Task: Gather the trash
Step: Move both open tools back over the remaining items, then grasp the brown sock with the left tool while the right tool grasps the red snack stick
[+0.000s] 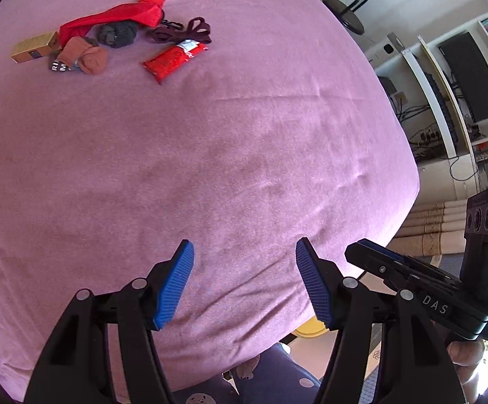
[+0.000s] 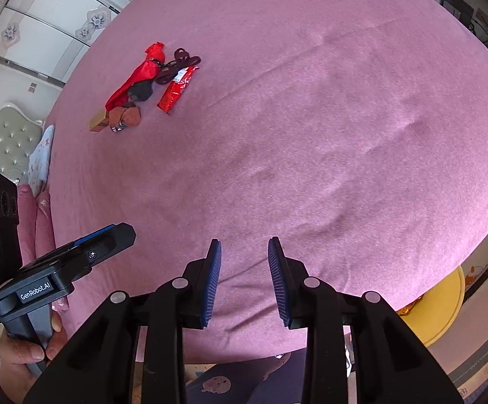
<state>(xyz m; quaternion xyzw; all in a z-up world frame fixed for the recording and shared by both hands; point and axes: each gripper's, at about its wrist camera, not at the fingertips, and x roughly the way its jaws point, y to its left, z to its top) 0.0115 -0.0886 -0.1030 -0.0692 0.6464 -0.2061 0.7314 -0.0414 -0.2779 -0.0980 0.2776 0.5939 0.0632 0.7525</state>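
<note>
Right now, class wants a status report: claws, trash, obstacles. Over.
Left claw open, empty. Right claw open, empty. Red wrapper untouched on pink bed, beside red cloth, socks. Path unobstructed.

Bright even daylight, soft shadows, sharp focus, strong fisheye bending, dark corner vignette

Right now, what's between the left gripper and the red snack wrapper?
Only bare pink bedsheet between left gripper and wrapper, per the left wrist view.

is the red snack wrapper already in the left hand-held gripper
No, the red snack wrapper lies on the pink bedspread, far beyond the open, empty left hand-held gripper.
</note>
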